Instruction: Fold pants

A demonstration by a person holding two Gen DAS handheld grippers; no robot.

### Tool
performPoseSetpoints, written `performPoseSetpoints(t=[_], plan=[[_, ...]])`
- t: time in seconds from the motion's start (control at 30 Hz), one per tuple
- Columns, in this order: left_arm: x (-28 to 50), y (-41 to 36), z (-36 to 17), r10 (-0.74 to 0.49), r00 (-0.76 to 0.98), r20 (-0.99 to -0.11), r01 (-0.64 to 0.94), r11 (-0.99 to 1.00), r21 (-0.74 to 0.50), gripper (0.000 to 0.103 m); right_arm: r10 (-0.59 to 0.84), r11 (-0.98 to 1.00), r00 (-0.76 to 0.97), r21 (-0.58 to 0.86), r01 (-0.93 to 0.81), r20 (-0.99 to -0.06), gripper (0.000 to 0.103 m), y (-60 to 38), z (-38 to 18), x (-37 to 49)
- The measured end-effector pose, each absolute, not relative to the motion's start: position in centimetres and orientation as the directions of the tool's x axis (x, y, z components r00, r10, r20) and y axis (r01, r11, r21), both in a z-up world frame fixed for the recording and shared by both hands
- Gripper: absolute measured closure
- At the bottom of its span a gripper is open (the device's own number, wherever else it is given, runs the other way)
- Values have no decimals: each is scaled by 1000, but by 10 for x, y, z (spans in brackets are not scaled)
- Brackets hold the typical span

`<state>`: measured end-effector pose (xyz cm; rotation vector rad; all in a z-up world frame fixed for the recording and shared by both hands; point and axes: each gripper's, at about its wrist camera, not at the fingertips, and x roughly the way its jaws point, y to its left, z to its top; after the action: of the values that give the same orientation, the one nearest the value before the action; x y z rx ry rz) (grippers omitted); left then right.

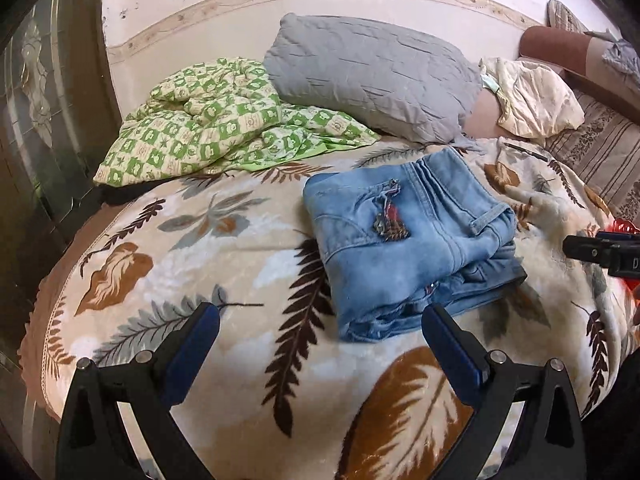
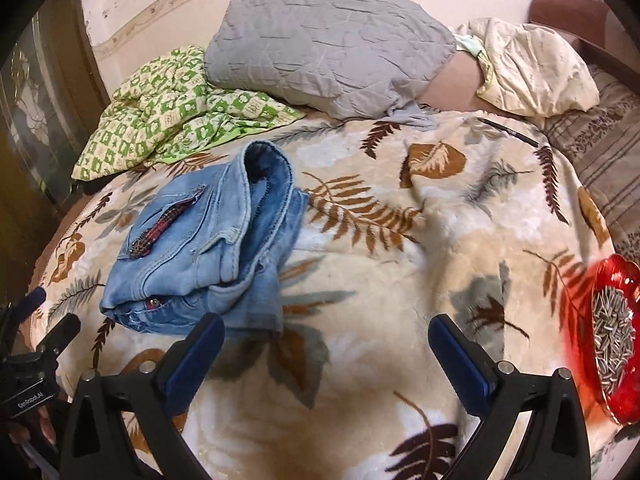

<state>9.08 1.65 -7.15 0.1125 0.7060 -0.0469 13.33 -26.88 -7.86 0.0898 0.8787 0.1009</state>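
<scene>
Light blue jeans (image 1: 412, 240) lie folded into a compact stack on the leaf-patterned blanket (image 1: 224, 248); a red patch shows on the top layer. In the right wrist view the same jeans (image 2: 200, 256) sit to the left, with a leg end curled up at the back. My left gripper (image 1: 320, 320) hovers open just in front of the stack, nothing between its fingers. My right gripper (image 2: 326, 330) is open too, above bare blanket (image 2: 400, 260) to the right of the jeans. The right gripper's tip (image 1: 588, 248) pokes in from the right edge of the left wrist view.
A grey quilted pillow (image 1: 372, 76) and a green checked quilt (image 1: 208, 120) lie at the back by the wall. A cream bundle (image 1: 528, 96) sits back right. A red dish of sunflower seeds (image 2: 616, 336) rests on the blanket at the right. The left gripper's body (image 2: 32, 356) shows at the lower left.
</scene>
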Motion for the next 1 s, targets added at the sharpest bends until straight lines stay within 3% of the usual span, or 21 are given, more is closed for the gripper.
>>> performPoseSetpoints(t=[0.3, 0.57, 0.77, 0.83, 0.87, 0.9, 1.0], plan=[[98, 4, -81, -40, 793, -608, 229, 944, 236, 2, 164, 986, 615, 124, -108, -772, 0, -269, -60, 150], [107, -38, -117, 45, 843, -535, 386, 642, 662, 2, 204, 979, 578, 151, -138, -790, 0, -268, -42, 177], [117, -45, -133, 51, 843, -535, 419, 561, 714, 3, 205, 978, 547, 156, -136, -811, 0, -267, -50, 185], [121, -43, -134, 24, 822, -569, 450, 584, 676, 16, 202, 979, 541, 151, -137, -816, 0, -266, -51, 187], [123, -40, -133, -15, 787, -617, 494, 615, 615, 44, 200, 979, 541, 148, -139, -817, 0, -266, -51, 188], [125, -39, -133, -43, 759, -650, 520, 640, 565, 60, 198, 980, 540, 145, -139, -818, 0, -265, -51, 190], [122, -38, -133, -56, 770, -636, 506, 661, 554, 68, 199, 979, 535, 141, -148, -821, 0, -263, -49, 197]])
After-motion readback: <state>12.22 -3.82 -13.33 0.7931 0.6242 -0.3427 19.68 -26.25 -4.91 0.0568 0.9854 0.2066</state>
